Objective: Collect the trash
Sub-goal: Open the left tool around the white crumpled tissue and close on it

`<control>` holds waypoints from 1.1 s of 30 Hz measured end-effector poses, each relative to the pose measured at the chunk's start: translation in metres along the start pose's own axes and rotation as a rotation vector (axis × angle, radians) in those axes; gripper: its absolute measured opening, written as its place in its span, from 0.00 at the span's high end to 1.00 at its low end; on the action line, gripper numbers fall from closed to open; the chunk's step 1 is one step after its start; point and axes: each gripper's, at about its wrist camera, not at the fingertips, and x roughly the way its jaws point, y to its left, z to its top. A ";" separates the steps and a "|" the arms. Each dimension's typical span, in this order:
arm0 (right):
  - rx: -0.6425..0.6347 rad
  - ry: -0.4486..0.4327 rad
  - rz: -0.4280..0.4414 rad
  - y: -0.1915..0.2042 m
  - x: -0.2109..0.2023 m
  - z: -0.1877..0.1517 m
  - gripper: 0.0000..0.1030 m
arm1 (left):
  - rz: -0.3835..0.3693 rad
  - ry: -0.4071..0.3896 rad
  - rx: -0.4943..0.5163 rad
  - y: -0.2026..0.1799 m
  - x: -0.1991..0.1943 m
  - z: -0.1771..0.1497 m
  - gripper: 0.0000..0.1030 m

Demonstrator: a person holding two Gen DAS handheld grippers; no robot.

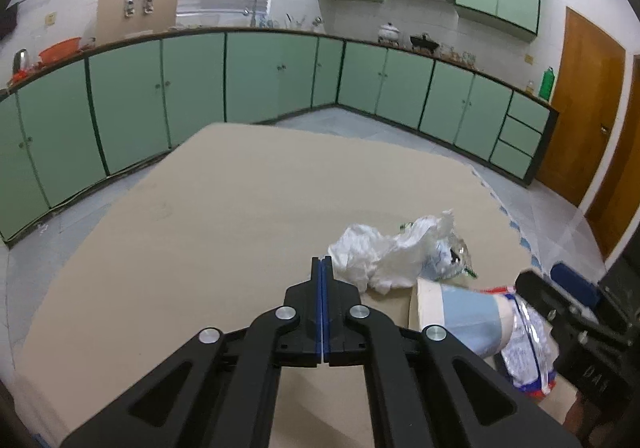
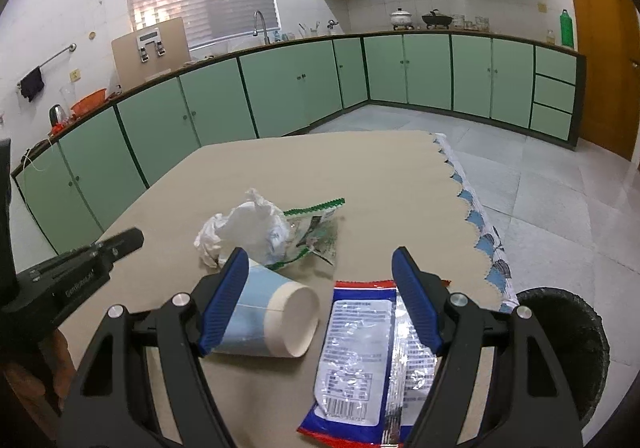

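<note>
On the beige table lie a tipped blue-and-white paper cup (image 2: 272,318), a blue-red-silver snack wrapper (image 2: 360,360), a crumpled white plastic bag (image 2: 248,230) and a clear green-edged wrapper (image 2: 316,226). My right gripper (image 2: 320,268) is open above the cup and the snack wrapper, holding nothing. My left gripper (image 1: 322,262) is shut and empty, just left of the white bag (image 1: 384,248) and the cup (image 1: 460,314). The snack wrapper (image 1: 528,344) lies under the right gripper body in the left wrist view.
A black trash bin (image 2: 576,348) stands on the floor at the table's right edge. The table (image 2: 360,168) has a scalloped cloth edge on the right. Green kitchen cabinets (image 2: 280,88) line the far walls. A wooden door (image 1: 580,108) is at right.
</note>
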 end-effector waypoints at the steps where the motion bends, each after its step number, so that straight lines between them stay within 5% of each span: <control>1: -0.001 -0.001 -0.003 0.000 0.000 0.001 0.30 | -0.005 0.006 -0.001 0.000 0.002 0.000 1.00; 5: 0.006 -0.004 -0.015 -0.004 -0.001 0.003 0.30 | -0.030 0.024 0.017 -0.011 0.014 0.005 0.88; 10: 0.006 0.000 -0.033 -0.012 0.002 0.003 0.29 | -0.071 0.023 0.035 -0.030 0.026 0.010 0.51; 16: 0.031 0.004 -0.046 -0.025 0.011 0.003 0.29 | -0.083 0.034 0.063 -0.050 0.046 0.018 0.38; 22: 0.038 0.013 -0.047 -0.032 0.018 0.002 0.29 | -0.081 0.094 0.043 -0.051 0.073 0.015 0.39; 23: 0.041 0.015 -0.046 -0.033 0.020 0.002 0.29 | -0.084 0.095 0.039 -0.050 0.074 0.015 0.43; 25: 0.042 0.020 -0.043 -0.035 0.022 0.001 0.29 | -0.088 0.106 0.032 -0.048 0.077 0.013 0.73; 27: 0.041 0.026 -0.039 -0.035 0.023 0.001 0.29 | -0.103 0.115 0.022 -0.043 0.079 0.011 0.85; 33: 0.029 0.033 -0.034 -0.028 0.025 0.003 0.29 | -0.102 0.087 -0.018 -0.028 0.067 0.010 0.93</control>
